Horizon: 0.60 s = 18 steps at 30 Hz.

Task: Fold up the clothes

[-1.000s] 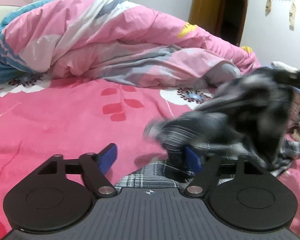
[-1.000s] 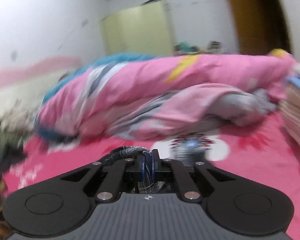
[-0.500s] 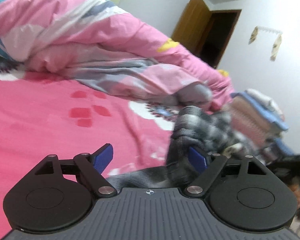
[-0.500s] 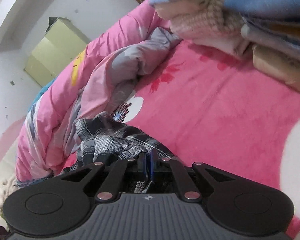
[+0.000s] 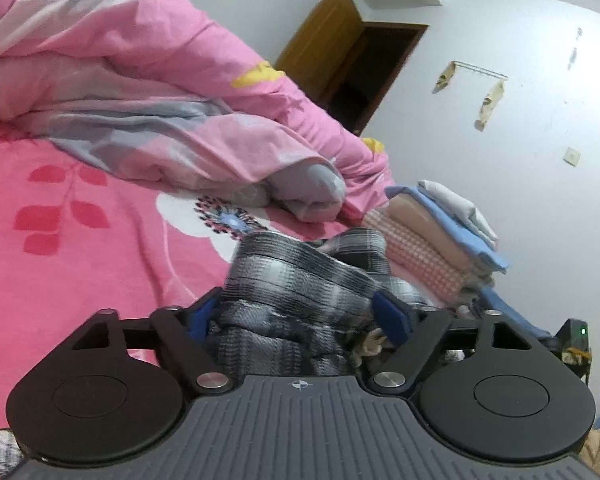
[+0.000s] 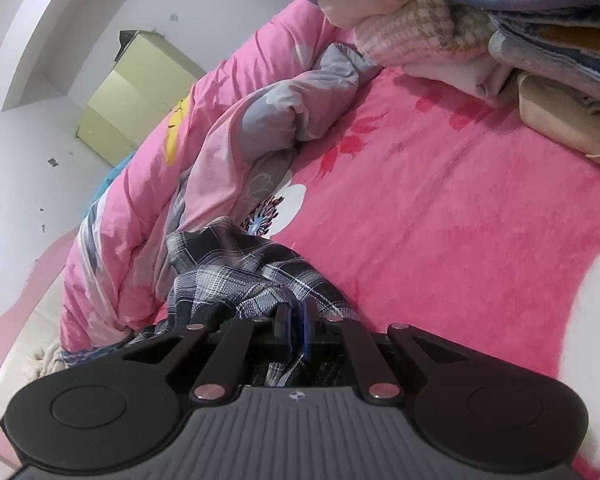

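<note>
Rumpled pink quilt (image 5: 148, 92) on a pink floral bed sheet (image 6: 440, 216), brown door (image 5: 320, 40), pale yellow wardrobe (image 6: 128, 96), white wall (image 5: 540, 152)

The left claw (image 5: 300, 312) points slightly downward, its jaws wide apart and closing around a thick bunch of plaid cloth (image 5: 300, 280); whether the blue pads (image 5: 390, 314) press it is unclear. The right claw (image 6: 296, 326) tilts downward, rolled sideways, its jaws nearly together and pinching a thin fold of the cloth.
</note>
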Available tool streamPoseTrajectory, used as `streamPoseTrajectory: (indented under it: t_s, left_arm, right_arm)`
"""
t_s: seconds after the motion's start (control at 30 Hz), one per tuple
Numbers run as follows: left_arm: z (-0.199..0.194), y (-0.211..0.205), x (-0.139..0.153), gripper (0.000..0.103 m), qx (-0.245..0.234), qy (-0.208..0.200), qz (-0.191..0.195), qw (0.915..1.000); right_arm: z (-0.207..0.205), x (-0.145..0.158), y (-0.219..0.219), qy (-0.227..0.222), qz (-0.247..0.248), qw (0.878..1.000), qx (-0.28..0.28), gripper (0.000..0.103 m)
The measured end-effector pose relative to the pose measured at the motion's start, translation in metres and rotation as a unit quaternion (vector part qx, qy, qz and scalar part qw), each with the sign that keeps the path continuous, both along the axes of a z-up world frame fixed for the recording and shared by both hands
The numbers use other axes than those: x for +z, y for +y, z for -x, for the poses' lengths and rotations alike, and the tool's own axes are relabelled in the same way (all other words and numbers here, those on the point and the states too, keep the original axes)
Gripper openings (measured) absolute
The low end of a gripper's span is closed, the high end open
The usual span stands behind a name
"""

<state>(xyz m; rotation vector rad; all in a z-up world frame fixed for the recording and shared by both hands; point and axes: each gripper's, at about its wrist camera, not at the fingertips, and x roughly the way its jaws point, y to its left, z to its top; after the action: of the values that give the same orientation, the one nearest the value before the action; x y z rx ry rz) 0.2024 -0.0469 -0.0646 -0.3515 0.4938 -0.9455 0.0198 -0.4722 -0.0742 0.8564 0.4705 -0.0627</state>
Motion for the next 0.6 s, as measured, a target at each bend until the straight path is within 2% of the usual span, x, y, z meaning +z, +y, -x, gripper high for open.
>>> streamPoseTrajectory:
  t_s: [0.1, 0.27, 0.3, 0.37, 0.4, 0.43, 0.5, 0.6]
  left_arm:
    - [0.008, -0.001, 0.003, 0.058, -0.001, -0.022, -0.005, 0.9998]
    - [0.019, 0.001, 0.008, 0.041, 0.006, -0.045, -0.006, 0.9990]
    - [0.021, 0.001, 0.009, 0.037, 0.008, -0.051, -0.006, 0.9987]
    - [0.024, 0.002, 0.012, 0.029, 0.009, -0.059, -0.005, 0.9982]
    - [0.025, 0.002, 0.013, 0.026, 0.009, -0.063, -0.004, 0.9980]
    - [0.027, 0.002, 0.014, 0.024, 0.010, -0.066, -0.004, 0.9978]
    - [0.029, 0.003, 0.015, 0.021, 0.011, -0.069, -0.003, 0.9975]
    - [0.035, 0.007, 0.018, 0.016, 0.011, -0.074, 0.007, 0.9972]
  right_arm:
    - [0.010, 0.004, -0.005, -0.001, -0.015, 1.000, -0.004, 0.017]
    - [0.030, 0.002, -0.013, -0.012, -0.100, 0.995, 0.001, 0.041]
    - [0.030, -0.001, -0.011, -0.012, -0.124, 0.992, 0.010, 0.045]
    - [0.030, -0.007, -0.005, -0.012, -0.170, 0.985, 0.029, 0.046]
    - [0.028, -0.010, -0.002, -0.011, -0.187, 0.982, 0.036, 0.050]
    - [0.024, -0.014, 0.002, -0.009, -0.205, 0.978, 0.040, 0.059]
    - [0.015, -0.022, 0.009, -0.004, -0.239, 0.970, 0.049, 0.068]
    - [0.002, -0.032, 0.019, 0.012, -0.275, 0.960, 0.054, 0.074]
